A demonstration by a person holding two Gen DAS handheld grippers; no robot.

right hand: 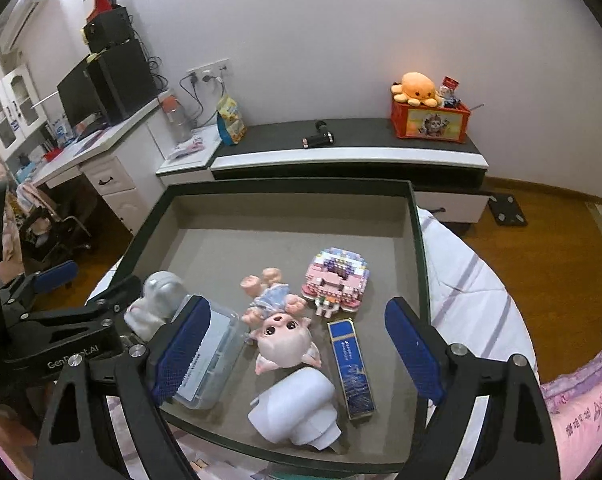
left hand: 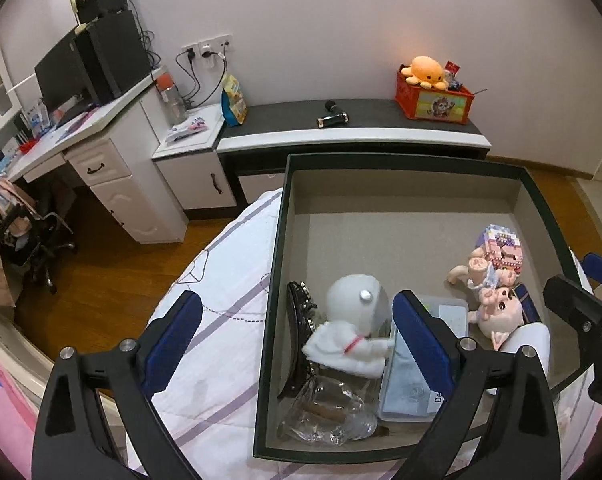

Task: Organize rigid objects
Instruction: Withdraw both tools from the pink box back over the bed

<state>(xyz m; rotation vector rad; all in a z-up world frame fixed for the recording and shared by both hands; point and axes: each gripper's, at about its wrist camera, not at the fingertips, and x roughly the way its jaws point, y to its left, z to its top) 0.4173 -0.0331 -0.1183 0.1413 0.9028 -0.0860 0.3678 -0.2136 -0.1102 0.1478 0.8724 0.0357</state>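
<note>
The left tongs (left hand: pixel 297 342) stood spread wide over the near left corner of the box (left hand: pixel 289 168) and held nothing; the right tongs (right hand: pixel 297 350) gaped just as wide above the box's near edge, also empty. Both sets of blue pads were clear of every object.

By the look of it, the sorting was well along. The dark-rimmed box sat on the bed (left hand: pixel 221 280) and already held a white doll (left hand: pixel 353 320), a clear plastic case (right hand: pixel 213 356), a pig-faced doll (right hand: pixel 279 328), a pink brick model (right hand: pixel 335 278), a long blue box (right hand: pixel 351 368), a white hairdryer-like object (right hand: pixel 297 408), a crumpled clear wrapper (left hand: pixel 329 412) and a black studded piece (left hand: pixel 301 320). They lay loosely along the near half; the far half was bare. No loose item showed on the bed beside it, so little seemed left beyond tidying.
</note>
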